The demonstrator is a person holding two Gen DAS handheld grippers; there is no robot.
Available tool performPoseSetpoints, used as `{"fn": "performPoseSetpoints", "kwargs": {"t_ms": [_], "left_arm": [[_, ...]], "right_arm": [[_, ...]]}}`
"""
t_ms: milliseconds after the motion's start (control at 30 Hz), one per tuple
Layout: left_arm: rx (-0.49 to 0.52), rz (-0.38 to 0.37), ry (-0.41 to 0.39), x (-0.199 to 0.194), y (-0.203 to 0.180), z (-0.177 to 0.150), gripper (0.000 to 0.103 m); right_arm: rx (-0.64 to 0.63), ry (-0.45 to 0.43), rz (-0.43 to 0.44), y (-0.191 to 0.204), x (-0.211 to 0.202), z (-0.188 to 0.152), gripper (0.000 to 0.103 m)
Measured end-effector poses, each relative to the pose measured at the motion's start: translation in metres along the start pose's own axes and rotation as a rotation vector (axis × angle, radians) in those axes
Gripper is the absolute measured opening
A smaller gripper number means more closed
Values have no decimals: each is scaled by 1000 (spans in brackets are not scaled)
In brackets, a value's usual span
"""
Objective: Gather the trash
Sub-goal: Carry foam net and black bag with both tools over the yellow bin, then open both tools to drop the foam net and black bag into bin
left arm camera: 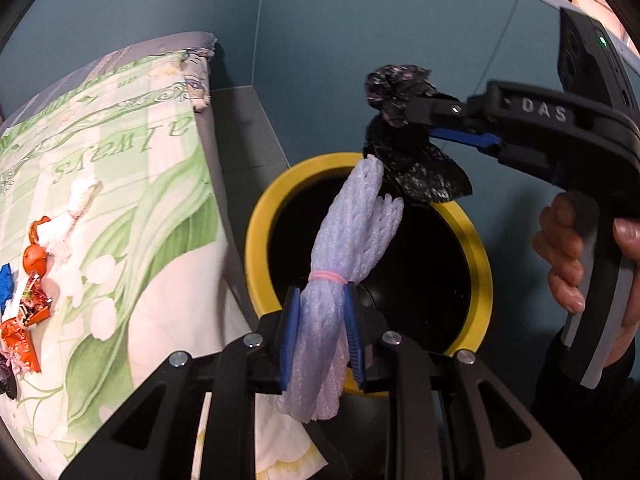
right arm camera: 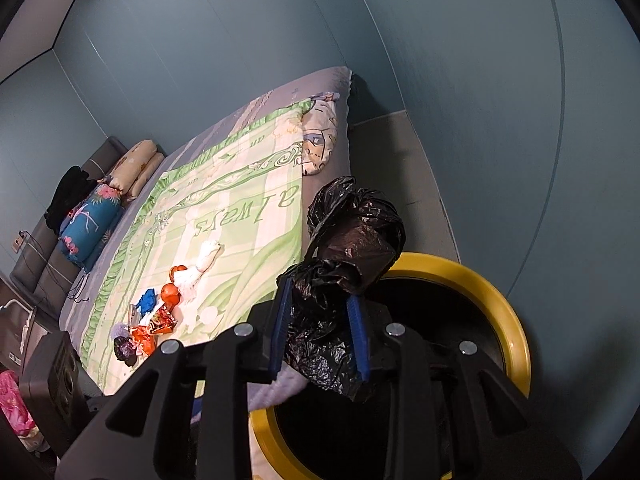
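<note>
Landmark: yellow-rimmed bin (left arm camera: 256, 248) beside bed (left arm camera: 120, 160).

Left hand-held gripper (left arm camera: 322, 334) seen clenched on foam net (left arm camera: 344, 240), bundle bound by pink band, held over bin mouth.

Right hand-held gripper (right arm camera: 320, 332) seen with black bag (right arm camera: 352, 240) between blue pads; pads at bag's sides, whether pressing cannot be told. Bag held above bin's rim, touching foam net's tip in left view. Hand (left arm camera: 568, 264) seen on right handle.

Wrappers (right arm camera: 154, 322) left on bed, well apart from bin.
</note>
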State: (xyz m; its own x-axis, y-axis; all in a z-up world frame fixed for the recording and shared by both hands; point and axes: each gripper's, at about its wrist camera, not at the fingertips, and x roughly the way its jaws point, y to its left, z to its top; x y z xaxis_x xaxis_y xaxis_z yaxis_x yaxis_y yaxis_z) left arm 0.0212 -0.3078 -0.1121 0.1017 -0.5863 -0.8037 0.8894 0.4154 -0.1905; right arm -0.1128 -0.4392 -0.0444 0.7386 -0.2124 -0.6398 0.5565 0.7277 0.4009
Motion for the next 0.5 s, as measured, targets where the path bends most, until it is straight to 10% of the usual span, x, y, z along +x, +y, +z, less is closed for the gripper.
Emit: {"fn": "performPoseSetpoints", "kwargs": {"t_ms": [500], "left_arm": [[21, -24, -21, -6, -8, -8, 44]], "right_arm": [[27, -20, -4, 2, -3, 1, 40]]}}
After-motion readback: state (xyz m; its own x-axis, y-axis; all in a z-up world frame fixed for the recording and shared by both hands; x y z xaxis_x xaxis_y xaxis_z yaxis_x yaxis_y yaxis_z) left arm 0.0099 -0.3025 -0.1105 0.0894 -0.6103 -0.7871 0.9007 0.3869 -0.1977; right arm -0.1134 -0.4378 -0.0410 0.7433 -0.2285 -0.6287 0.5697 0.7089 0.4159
